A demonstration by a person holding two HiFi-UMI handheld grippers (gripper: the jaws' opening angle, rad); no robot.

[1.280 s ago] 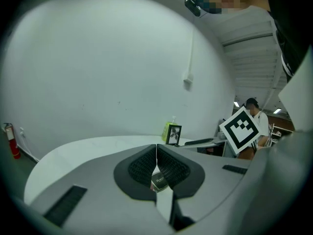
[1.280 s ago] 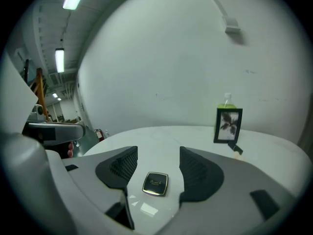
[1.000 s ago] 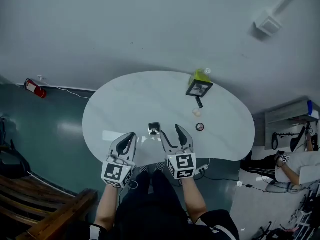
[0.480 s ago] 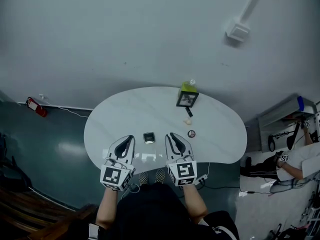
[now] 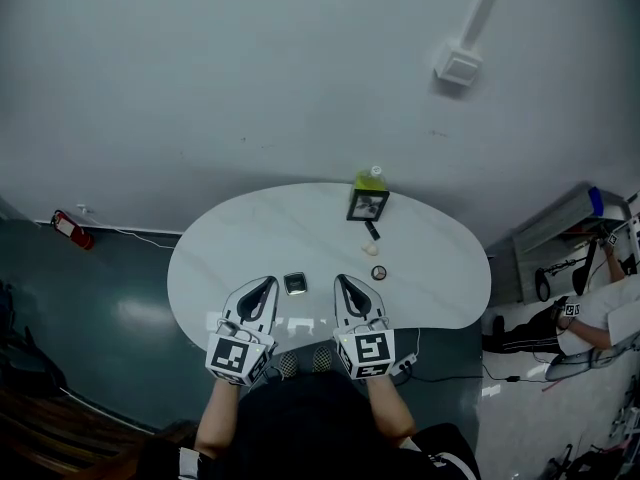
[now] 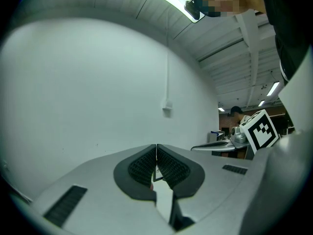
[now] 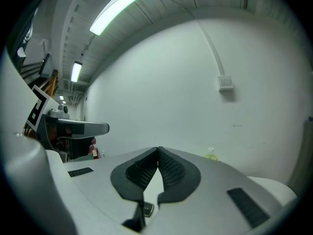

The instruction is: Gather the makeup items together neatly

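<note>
Two grippers hang side by side at the near edge of the white table [image 5: 230,238]. On my left gripper [image 5: 260,290] the fingers are pressed tip to tip, and nothing is between them. My right gripper [image 5: 346,286] has just been closing its jaws; its pads now meet at the tips, and they too are empty.

A small square compact [image 5: 294,284] lies flat on the table between the two grippers, touching neither. The other makeup things sit in a loose line toward the far right. A round compact [image 5: 379,273] is nearest to me, just beyond the tip of the right gripper. A pale round piece [image 5: 371,249] comes next, then a short black tube [image 5: 372,230]. A black-framed mirror [image 5: 367,205] stands farther off, and a green bottle [image 5: 371,179] stands just behind it at the far edge. This line lies well apart from the square compact. I cannot tell whether the tube touches the pale piece.
</note>
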